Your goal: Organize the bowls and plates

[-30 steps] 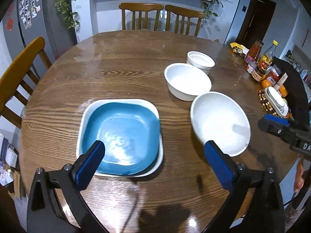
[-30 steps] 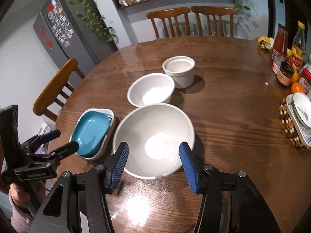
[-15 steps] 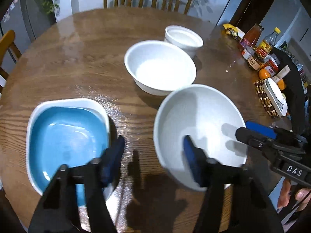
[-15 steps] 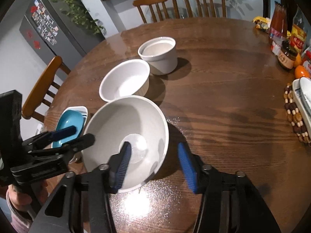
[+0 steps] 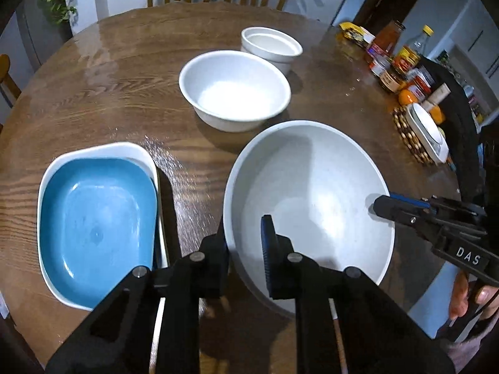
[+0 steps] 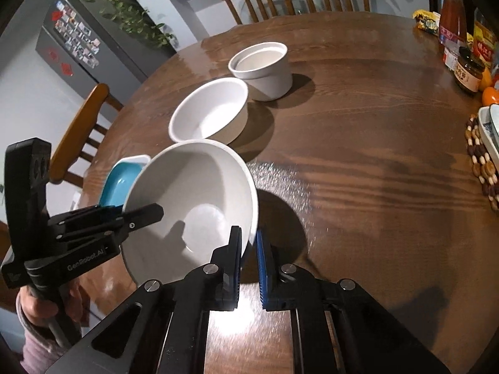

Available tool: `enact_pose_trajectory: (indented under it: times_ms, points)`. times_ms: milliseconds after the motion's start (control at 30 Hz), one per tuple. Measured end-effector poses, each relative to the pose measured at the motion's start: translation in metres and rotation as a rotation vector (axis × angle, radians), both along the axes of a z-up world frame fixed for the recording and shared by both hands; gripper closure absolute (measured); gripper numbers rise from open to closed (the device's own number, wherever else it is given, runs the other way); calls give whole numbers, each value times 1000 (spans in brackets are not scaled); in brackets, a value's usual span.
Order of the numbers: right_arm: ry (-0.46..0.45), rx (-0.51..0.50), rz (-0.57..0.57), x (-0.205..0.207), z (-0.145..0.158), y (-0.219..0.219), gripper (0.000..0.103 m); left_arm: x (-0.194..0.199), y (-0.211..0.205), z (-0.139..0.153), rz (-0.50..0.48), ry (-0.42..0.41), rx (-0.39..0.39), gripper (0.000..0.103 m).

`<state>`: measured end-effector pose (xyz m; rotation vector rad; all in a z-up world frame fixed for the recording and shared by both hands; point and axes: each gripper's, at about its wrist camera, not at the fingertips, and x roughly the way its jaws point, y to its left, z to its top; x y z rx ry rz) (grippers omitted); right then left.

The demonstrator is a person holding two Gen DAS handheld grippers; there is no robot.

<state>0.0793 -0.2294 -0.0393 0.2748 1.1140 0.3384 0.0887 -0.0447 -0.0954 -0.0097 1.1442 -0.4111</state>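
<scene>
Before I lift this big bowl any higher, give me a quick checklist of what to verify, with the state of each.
1. Left tool clamped on the large white bowl rim: ok, one finger inside, one outside.
2. Right tool clamped on the opposite rim: ok.
3. Bowl level: not ok, tilted in the right wrist view.
4. Bowl empty: ok, nothing inside.
5. Medium white bowl free to receive it: ok, empty, though smaller.
6. Clearance from the blue plate stacked in the white plate: ok, apart from the bowl.
</scene>
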Motion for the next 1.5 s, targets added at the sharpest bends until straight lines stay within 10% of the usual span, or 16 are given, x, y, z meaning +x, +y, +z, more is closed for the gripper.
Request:
enact_pose_trajectory:
  times_ms: [300,467,600,1500]
  points:
    - [15,-72,0,-6,-11,5,93,0,-7,-19,14,5,49,83]
    - [18,-109,-13,-6,-6,3,84,-1,10,-10,65,-40,52,46]
    - [-21,-63,-48,-6,4,-10,69,1,27,5,104,-77,26,45]
    - [-10,3,-13,117,8,34,69,99,4,4,244,-27,-11,49]
